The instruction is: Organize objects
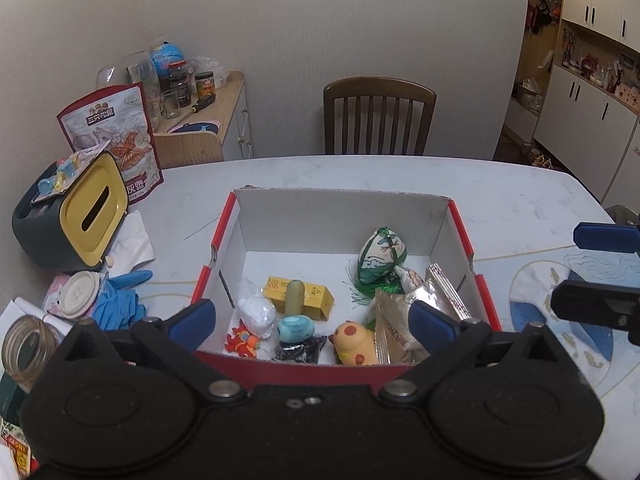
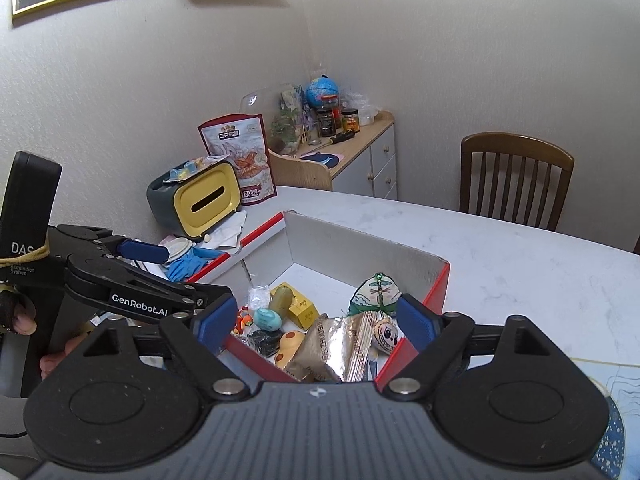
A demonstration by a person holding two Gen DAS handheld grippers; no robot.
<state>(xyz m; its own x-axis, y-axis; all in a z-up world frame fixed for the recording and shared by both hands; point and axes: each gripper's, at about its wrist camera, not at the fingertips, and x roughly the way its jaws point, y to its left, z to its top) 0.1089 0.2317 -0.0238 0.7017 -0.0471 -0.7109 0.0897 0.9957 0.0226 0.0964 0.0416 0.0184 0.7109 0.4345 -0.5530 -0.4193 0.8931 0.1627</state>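
A red-rimmed cardboard box [image 1: 460,236] [image 2: 438,288] sits mid-table. Inside lie a yellow carton [image 1: 316,300] [image 2: 306,312], a green tube [image 1: 295,296], a white crumpled ball [image 1: 256,314], a teal toy [image 1: 294,330] [image 2: 267,319], a yellow-orange toy [image 1: 354,342] [image 2: 290,344], foil packets [image 1: 394,328] [image 2: 336,344] and a green embroidered sachet [image 1: 380,256] [image 2: 374,294]. My left gripper [image 1: 312,322] [image 2: 196,274] hovers open over the box's near edge, holding nothing. My right gripper [image 2: 316,322] [image 1: 596,270] is open and empty at the box's right corner.
A yellow-faced tissue box [image 1: 92,208] [image 2: 206,200], a snack bag [image 1: 116,132], a blue glove [image 1: 120,300], a cup lid [image 1: 80,294] and a glass jar [image 1: 26,346] crowd the table's left. A wooden chair [image 1: 378,116] stands behind. A patterned placemat [image 1: 560,304] lies right.
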